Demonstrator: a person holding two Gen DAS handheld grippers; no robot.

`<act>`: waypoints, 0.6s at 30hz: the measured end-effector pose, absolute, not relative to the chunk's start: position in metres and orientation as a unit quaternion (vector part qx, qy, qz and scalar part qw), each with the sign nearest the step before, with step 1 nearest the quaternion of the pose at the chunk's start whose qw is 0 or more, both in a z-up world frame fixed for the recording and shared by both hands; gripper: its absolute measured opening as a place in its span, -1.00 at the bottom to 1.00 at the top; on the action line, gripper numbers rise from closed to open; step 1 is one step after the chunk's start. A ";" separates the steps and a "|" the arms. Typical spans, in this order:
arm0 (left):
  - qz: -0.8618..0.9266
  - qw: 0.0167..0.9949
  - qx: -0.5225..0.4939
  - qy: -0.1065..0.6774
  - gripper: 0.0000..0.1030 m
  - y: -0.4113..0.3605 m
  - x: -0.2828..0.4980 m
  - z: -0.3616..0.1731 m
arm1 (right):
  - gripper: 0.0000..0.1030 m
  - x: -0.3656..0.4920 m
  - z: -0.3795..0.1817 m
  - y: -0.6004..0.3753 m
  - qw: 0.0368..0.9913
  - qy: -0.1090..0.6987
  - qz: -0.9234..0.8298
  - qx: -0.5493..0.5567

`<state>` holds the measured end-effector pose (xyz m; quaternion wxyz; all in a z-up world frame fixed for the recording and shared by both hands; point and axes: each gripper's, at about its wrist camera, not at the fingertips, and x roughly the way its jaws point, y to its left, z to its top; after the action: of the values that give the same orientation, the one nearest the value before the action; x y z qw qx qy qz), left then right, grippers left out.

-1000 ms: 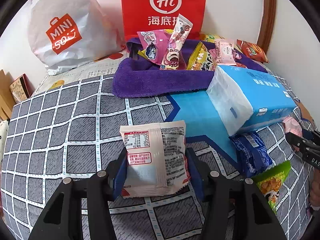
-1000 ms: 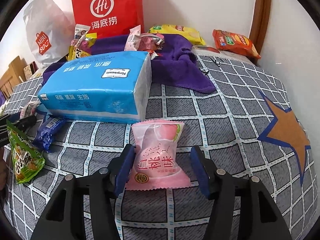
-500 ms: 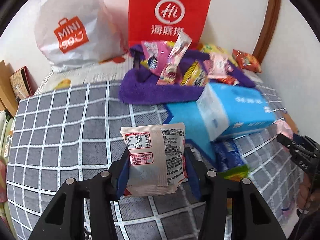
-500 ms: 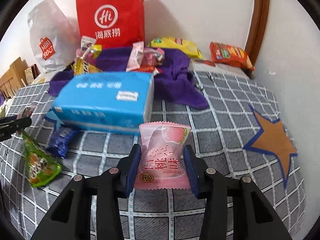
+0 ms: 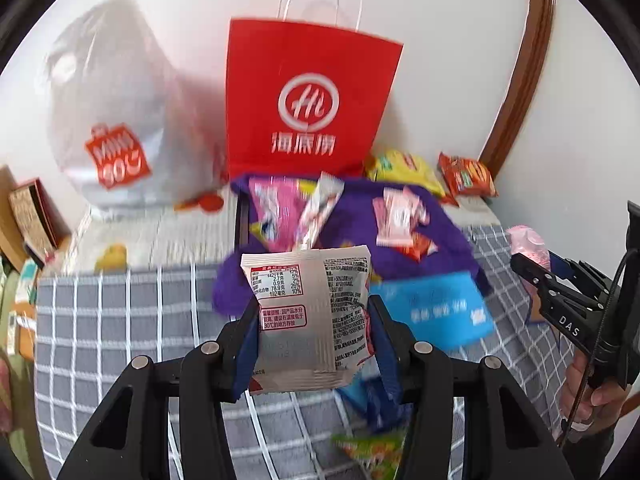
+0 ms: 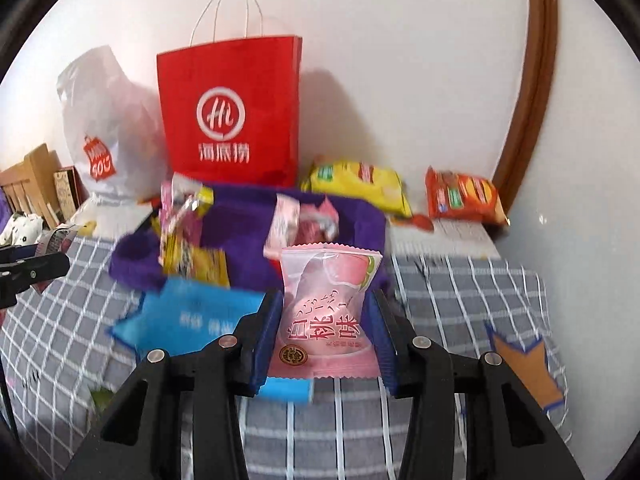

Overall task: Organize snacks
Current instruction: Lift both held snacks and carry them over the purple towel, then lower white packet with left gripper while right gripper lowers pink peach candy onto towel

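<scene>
My left gripper (image 5: 313, 340) is shut on a white snack packet (image 5: 310, 316) with a printed nutrition label, held up above the checked bedspread (image 5: 100, 320). My right gripper (image 6: 325, 334) is shut on a pink peach-flavour packet (image 6: 326, 312), also lifted clear of the bed. Beyond both lies a purple cloth basket (image 5: 432, 224) (image 6: 244, 220) holding several pink and yellow packets. The right gripper's black tool (image 5: 560, 300) and the pink packet (image 5: 528, 244) show at the right edge of the left wrist view, with a hand (image 5: 588, 392) below.
A red paper bag (image 6: 232, 116) and a white plastic bag (image 6: 104, 120) stand against the wall. A blue tissue pack (image 6: 188, 312) lies in front of the basket. Yellow (image 6: 360, 184) and orange (image 6: 460, 196) packets lie at the back right. A green packet (image 5: 368, 448) lies near.
Both grippers have risen off the bed with their packets. The right jaws closed from loosely around the pink packet to pressing on it. The bed and basket now sit lower in view.
</scene>
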<state>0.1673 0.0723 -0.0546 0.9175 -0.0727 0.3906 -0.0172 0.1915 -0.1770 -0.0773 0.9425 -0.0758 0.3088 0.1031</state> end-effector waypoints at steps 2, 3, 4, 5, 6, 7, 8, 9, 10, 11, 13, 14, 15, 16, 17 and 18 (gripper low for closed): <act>-0.016 0.921 -0.071 0.383 -0.07 0.072 0.179 -0.044 | -0.16 0.202 -0.068 -0.171 0.943 0.306 0.109 -0.076; -0.015 0.922 -0.070 0.382 -0.07 0.072 0.183 -0.040 | -0.16 0.210 -0.062 -0.167 0.943 0.304 0.110 -0.076; -0.012 0.923 -0.069 0.380 -0.07 0.072 0.190 -0.036 | -0.16 0.216 -0.059 -0.165 0.944 0.303 0.110 -0.076; -0.011 0.923 -0.068 0.378 -0.07 0.072 0.195 -0.034 | -0.16 0.223 -0.055 -0.161 0.944 0.303 0.111 -0.076; -0.012 0.924 -0.068 0.376 -0.07 0.072 0.202 -0.031 | -0.16 0.232 -0.052 -0.158 0.944 0.302 0.113 -0.074; -0.015 0.924 -0.068 0.375 -0.07 0.072 0.208 -0.029 | -0.16 0.237 -0.050 -0.156 0.944 0.302 0.115 -0.072; -0.017 0.924 -0.069 0.375 -0.07 0.072 0.215 -0.028 | -0.16 0.243 -0.048 -0.154 0.943 0.302 0.118 -0.071; -0.018 0.924 -0.070 0.375 -0.07 0.072 0.221 -0.028 | -0.16 0.250 -0.047 -0.152 0.943 0.303 0.120 -0.070; -0.019 0.924 -0.071 0.376 -0.07 0.072 0.227 -0.028 | -0.16 0.256 -0.047 -0.150 0.943 0.303 0.121 -0.071; -0.019 0.923 -0.071 0.377 -0.07 0.072 0.236 -0.028 | -0.16 0.260 -0.047 -0.149 0.942 0.303 0.121 -0.073; -0.019 0.923 -0.070 0.378 -0.07 0.072 0.248 -0.028 | -0.16 0.273 -0.048 -0.148 0.942 0.305 0.119 -0.075; -0.019 0.923 -0.069 0.379 -0.07 0.073 0.254 -0.028 | -0.16 0.277 -0.048 -0.148 0.941 0.307 0.120 -0.076; -0.018 0.923 -0.068 0.379 -0.07 0.074 0.261 -0.028 | -0.16 0.283 -0.047 -0.147 0.940 0.309 0.120 -0.077; -0.016 0.922 -0.067 0.380 -0.07 0.075 0.267 -0.028 | -0.16 0.289 -0.047 -0.146 0.940 0.310 0.120 -0.078; -0.013 0.923 -0.065 0.380 -0.07 0.076 0.272 -0.029 | -0.16 0.294 -0.046 -0.145 0.940 0.309 0.119 -0.076; -0.009 0.924 -0.062 0.378 -0.07 0.077 0.278 -0.030 | -0.16 0.300 -0.046 -0.144 0.940 0.310 0.122 -0.075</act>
<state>0.2777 0.0766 -0.0297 0.9236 -0.0621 0.3781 -0.0087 0.3001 -0.1439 -0.0464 0.9399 -0.0752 0.3100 0.1217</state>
